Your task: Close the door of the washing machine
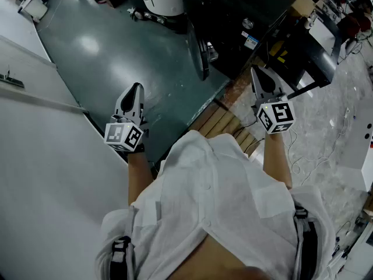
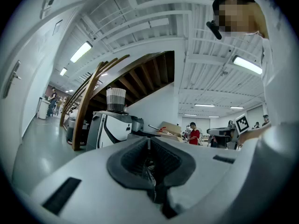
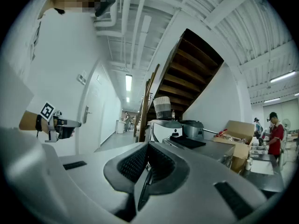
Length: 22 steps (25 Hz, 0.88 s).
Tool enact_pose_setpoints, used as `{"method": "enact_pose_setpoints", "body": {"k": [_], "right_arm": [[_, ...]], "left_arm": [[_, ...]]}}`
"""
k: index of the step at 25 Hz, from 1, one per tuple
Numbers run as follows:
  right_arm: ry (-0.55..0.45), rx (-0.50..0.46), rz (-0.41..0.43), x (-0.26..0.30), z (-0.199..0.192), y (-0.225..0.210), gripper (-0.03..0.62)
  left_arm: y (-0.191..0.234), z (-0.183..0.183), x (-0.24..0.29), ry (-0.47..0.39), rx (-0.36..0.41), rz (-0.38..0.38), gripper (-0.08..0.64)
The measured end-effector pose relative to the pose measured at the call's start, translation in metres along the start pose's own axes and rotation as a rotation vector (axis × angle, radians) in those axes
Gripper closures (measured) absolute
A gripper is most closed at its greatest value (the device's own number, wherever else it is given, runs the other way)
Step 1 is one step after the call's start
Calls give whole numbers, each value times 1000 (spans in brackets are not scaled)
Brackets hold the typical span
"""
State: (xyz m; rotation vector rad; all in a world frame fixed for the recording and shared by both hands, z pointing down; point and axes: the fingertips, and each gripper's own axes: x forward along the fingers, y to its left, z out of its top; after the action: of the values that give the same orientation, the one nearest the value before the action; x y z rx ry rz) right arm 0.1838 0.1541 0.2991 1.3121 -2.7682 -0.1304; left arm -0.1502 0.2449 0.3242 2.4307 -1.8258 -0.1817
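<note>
head view, washing machine (image 1: 233, 16) ahead, between left gripper (image 1: 137, 87) and right gripper (image 1: 255, 70)

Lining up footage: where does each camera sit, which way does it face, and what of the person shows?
Head view: on the head, steeply down at the green floor; shows white shirt, left gripper, right gripper.
Left gripper view: on left gripper, level along its shut jaws toward the staircase; shirt at right.
Right gripper view: on right gripper, level along its shut jaws; shirt at left.
Shared: both gripper views show the staircase.
</note>
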Motion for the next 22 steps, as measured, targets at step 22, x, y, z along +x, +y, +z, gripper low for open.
{"method": "enact_pose_setpoints", "body": {"k": [22], "right_arm": [[9,25,85,13,-10,20,565]], "left_arm": [[6,-3,-9,-5,-7,11,534]]}}
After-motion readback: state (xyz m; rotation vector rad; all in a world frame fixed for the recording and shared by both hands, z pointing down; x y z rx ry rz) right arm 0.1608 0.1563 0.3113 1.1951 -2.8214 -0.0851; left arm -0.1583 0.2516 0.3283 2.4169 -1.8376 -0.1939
